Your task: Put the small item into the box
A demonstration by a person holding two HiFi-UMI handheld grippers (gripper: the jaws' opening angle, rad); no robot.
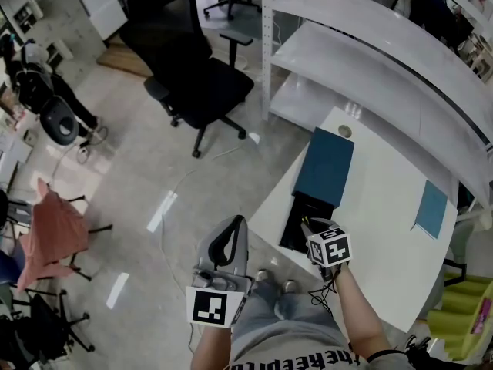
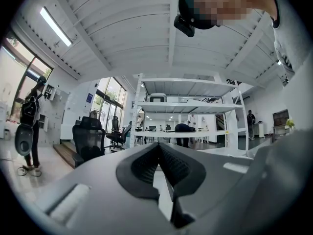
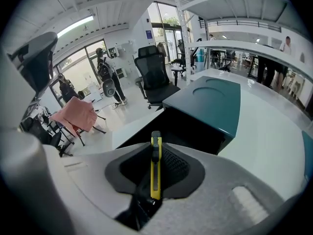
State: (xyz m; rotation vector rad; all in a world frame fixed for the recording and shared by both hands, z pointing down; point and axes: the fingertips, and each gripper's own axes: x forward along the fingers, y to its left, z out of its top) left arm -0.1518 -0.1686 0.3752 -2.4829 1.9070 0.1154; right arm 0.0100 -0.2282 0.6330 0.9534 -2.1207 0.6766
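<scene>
A box (image 1: 306, 223) with a dark open inside stands at the near-left edge of the white table (image 1: 377, 230), its teal lid (image 1: 326, 165) lying behind the opening. My right gripper (image 1: 314, 227) hangs just above the box's near end, shut on a yellow-and-black utility knife (image 3: 155, 165) that stands upright between the jaws. In the right gripper view the black opening (image 3: 195, 126) and teal lid (image 3: 212, 99) lie right ahead of the gripper (image 3: 155, 142). My left gripper (image 1: 236, 223) is off the table over the floor, shut and holding nothing (image 2: 159, 147).
A teal pad (image 1: 431, 209) lies at the table's right side, and a small round thing (image 1: 344, 131) at its far corner. White shelving (image 1: 370, 45) runs behind the table. A black office chair (image 1: 192, 75) stands on the floor to the left.
</scene>
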